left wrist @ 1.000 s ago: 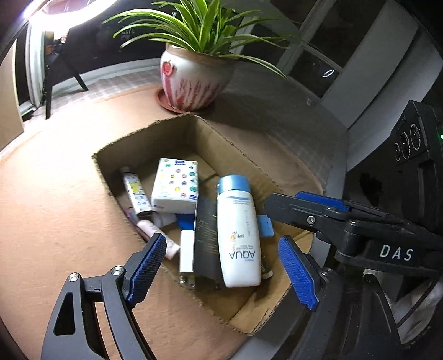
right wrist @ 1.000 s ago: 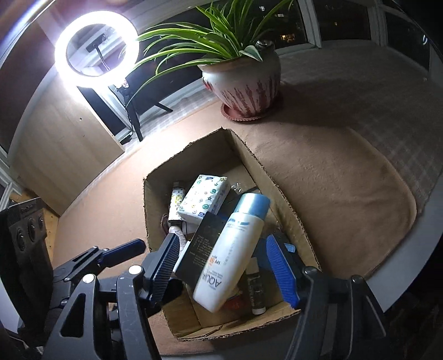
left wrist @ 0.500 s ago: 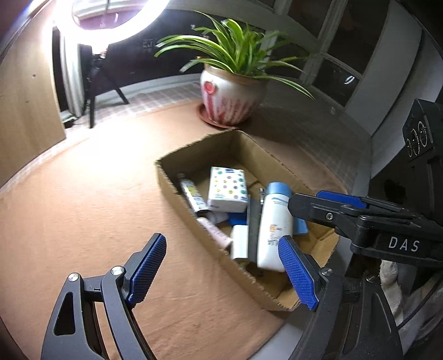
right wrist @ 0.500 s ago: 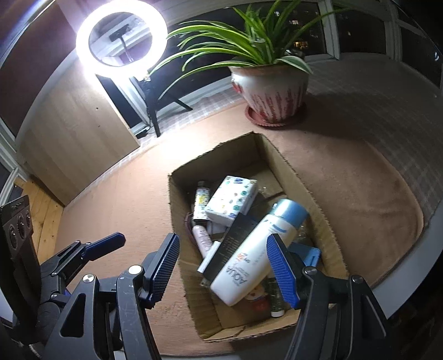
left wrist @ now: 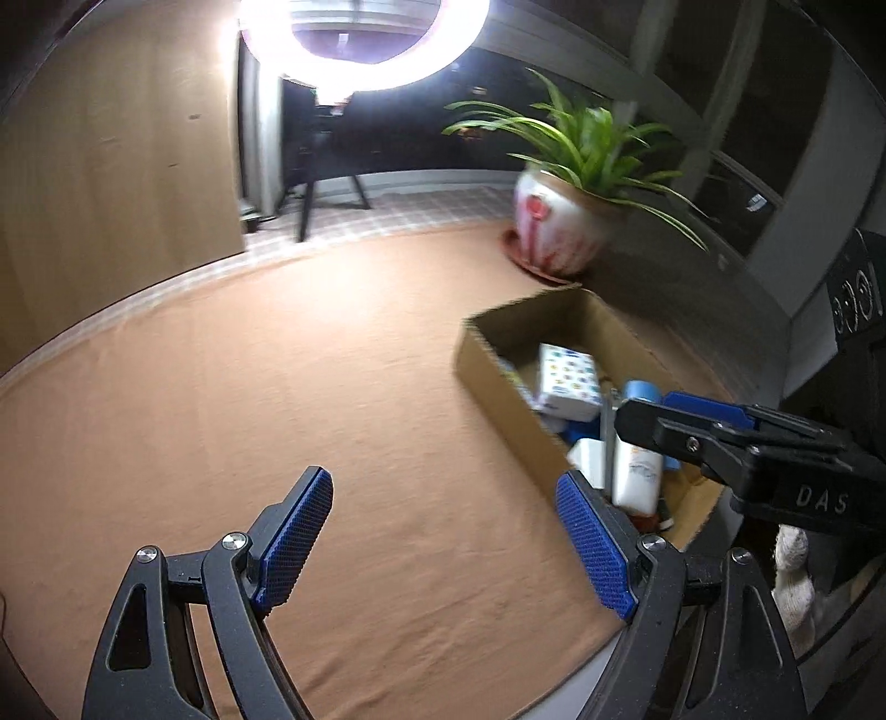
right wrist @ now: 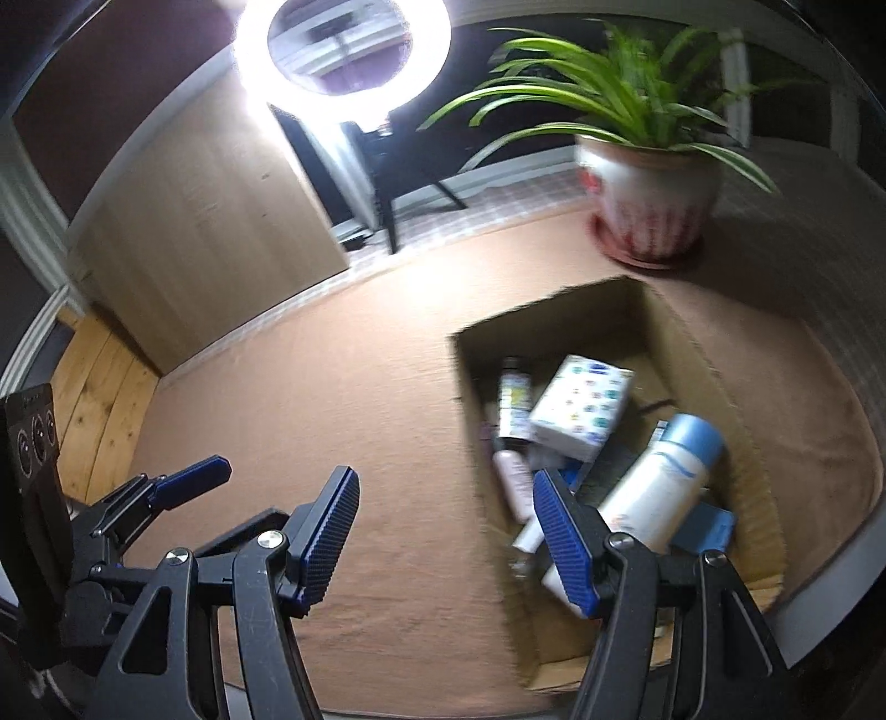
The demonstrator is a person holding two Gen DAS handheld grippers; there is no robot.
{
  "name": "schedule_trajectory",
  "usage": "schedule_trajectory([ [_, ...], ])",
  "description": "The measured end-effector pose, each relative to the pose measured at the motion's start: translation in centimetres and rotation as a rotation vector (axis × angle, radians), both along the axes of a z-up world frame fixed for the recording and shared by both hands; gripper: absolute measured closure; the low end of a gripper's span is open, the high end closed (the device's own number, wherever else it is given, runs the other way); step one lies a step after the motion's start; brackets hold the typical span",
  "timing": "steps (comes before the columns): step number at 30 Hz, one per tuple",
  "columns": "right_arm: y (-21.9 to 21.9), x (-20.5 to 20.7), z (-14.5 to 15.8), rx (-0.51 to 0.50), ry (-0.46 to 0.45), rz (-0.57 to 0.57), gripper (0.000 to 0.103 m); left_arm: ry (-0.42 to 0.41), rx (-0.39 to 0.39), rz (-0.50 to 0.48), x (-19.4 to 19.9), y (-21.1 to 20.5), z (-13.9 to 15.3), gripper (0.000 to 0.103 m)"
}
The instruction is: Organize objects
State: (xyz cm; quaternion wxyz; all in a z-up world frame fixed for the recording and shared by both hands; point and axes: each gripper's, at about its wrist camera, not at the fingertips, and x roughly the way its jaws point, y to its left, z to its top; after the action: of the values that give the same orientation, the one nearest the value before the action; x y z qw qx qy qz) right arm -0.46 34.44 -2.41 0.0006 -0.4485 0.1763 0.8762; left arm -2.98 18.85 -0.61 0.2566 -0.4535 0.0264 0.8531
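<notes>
**Both grippers tilting down over bare cloth, box off to the right**

The left gripper (left wrist: pixel 443 531) is pointing steeply down at the brown cloth (left wrist: pixel 277 387) covering the table, its blue pads spread wide with nothing but cloth between them. The right gripper (right wrist: pixel 446 534) is hanging at much the same downward slant, its jaws standing apart as well, somewhat narrower, and gripping nothing. In the left wrist view the right gripper's black frame is jutting in from the right, just beside the left one; in the right wrist view the left gripper is showing at the lower left.

The cardboard box (right wrist: pixel 692 343) is sitting ahead and to the right of both grippers, open at the top. Inside it a white bottle with a blue cap (right wrist: pixel 659 487) is lying slanted, close beside the right gripper's right finger. A white carton with coloured dots (right wrist: pixel 581 407) is resting farther in, with a slim tube (right wrist: pixel 512 404) to its left along the box wall. Other small items are lying underneath, too blurred to name.

Beyond the box a potted plant (right wrist: pixel 653 199) is standing on the table, and a ring light (right wrist: pixel 340 47) is glaring from the far side.
</notes>
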Motion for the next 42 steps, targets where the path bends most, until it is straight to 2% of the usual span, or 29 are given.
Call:
schedule_trajectory([
  [8,-5.1,-1.6,0.2,0.017,0.009,0.088,0.041,0.025,-0.023,0.119,-0.2,-6.1,0.4,0.017],
  [15,-9.2,-2.5,-0.5,0.082,0.006,0.143,0.041,0.041,-0.061,0.222,-0.1,-11.3,0.2,0.014],
  [20,-11.9,-2.5,-1.2,0.153,0.010,0.166,0.041,0.021,-0.107,0.302,0.3,-15.2,-1.3,0.013],
  [25,-13.2,-2.3,-1.8,0.153,0.001,0.183,0.041,-0.014,-0.123,0.372,0.7,-18.5,-2.8,0.013],
  [32,-14.2,-2.1,-2.0,0.168,0.012,0.178,0.041,-0.020,-0.116,0.408,1.1,-20.3,-3.4,0.013],
  [42,-15.7,-2.6,-1.4,0.191,0.037,0.194,0.041,-0.021,-0.098,0.408,1.1,-20.1,-3.2,0.013],
])
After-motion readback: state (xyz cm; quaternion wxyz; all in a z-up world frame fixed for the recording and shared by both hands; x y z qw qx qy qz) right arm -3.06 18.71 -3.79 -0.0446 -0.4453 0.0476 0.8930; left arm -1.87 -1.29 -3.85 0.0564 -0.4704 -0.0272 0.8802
